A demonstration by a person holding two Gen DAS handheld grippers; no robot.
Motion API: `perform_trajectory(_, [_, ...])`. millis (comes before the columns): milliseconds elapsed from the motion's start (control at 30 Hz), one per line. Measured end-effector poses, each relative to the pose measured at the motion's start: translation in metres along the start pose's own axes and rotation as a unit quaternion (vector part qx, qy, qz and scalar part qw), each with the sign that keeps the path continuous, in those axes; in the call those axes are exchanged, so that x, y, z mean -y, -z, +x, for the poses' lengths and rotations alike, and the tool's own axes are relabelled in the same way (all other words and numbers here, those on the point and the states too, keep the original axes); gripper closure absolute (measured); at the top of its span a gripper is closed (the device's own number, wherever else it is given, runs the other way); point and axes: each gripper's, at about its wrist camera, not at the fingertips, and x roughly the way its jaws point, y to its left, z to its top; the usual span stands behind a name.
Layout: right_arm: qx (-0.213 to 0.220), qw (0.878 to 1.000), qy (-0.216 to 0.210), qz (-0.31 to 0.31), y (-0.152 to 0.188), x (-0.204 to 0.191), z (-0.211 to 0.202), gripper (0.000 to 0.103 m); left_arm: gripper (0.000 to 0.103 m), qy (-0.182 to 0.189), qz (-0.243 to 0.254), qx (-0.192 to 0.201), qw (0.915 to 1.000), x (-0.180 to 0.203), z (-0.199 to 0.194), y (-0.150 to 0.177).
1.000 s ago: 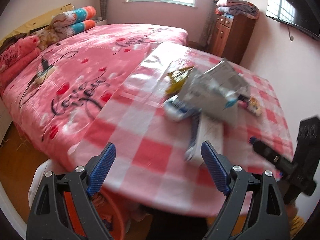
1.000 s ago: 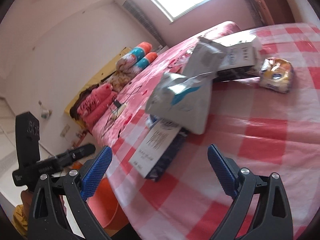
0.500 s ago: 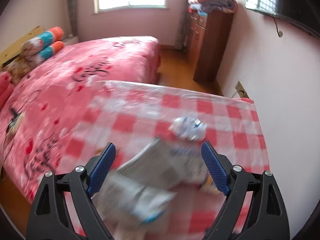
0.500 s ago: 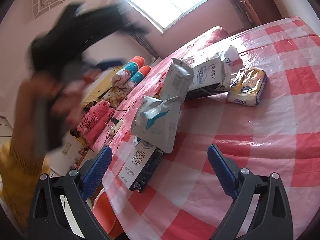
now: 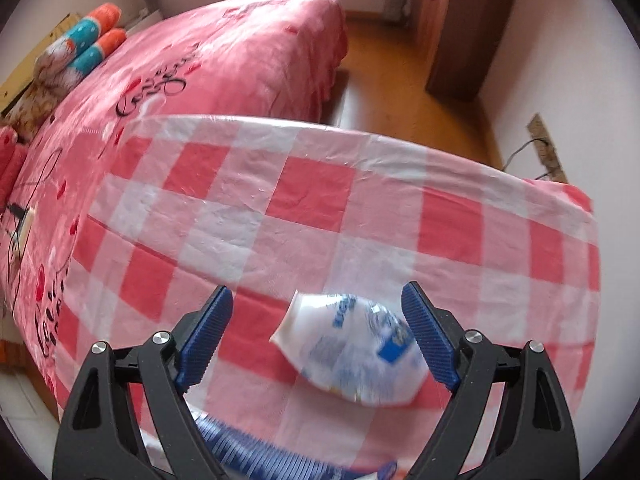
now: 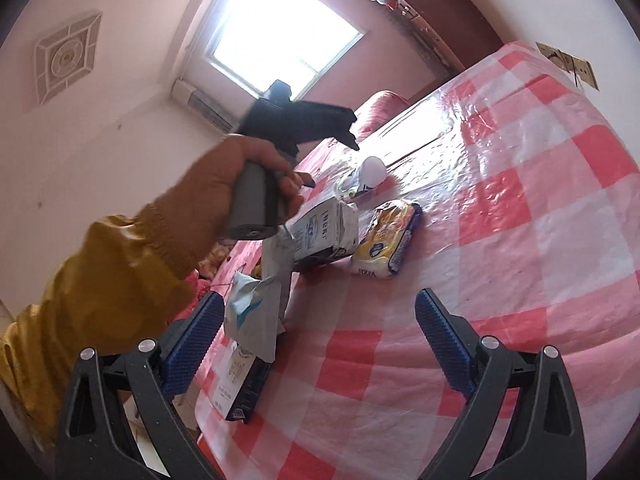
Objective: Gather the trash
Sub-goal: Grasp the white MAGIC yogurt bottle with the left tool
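Note:
A crumpled white and blue wrapper point(image 5: 352, 354) lies on the red-and-white checked tablecloth point(image 5: 304, 184). My left gripper point(image 5: 316, 336) is open, its jaws either side of the wrapper and above it. In the right wrist view the same wrapper point(image 6: 370, 174) lies at the far end of a trash pile: a grey carton point(image 6: 326, 236), a yellow packet point(image 6: 386, 246), a torn grey bag point(image 6: 256, 312) and a dark box point(image 6: 240, 384). My right gripper point(image 6: 316, 340) is open and empty, low over the cloth. The left gripper body point(image 6: 296, 120) hangs over the pile.
A pink bed point(image 5: 208, 52) adjoins the table's far side, with rolled bedding point(image 5: 80, 48) at its head. A wooden cabinet point(image 5: 460, 28) stands by the wall, with bare wooden floor point(image 5: 392, 76) beside it. A blue-striped item point(image 5: 256, 452) lies under the left gripper.
The left gripper has swung over the trash pile and forward, and now hovers around the white and blue wrapper. The right gripper has tilted and shifted slightly. Both stay open.

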Motion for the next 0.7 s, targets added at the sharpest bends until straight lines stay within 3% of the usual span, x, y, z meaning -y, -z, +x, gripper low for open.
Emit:
perform_trajectory(167, [-0.001, 1.0, -0.002, 0.002, -0.001, 0.0, -0.008, 0.008, 0.024, -0.027, 0.003, -0.031, 0.9992, 0.005, 0.025, 0.002])
perform_trajectory(500, [0.028, 0.999, 0.02, 0.01, -0.007, 0.01, -0.021, 0.008, 0.027, 0.017, 0.018, -0.037, 0.999, -0.007, 0.012, 0.052])
perform_trajectory(700, [0.063, 0.997, 0.049, 0.012, -0.009, 0.015, -0.038, 0.008, 0.029, 0.02, 0.066, -0.042, 0.9967, -0.001, -0.004, 0.088])
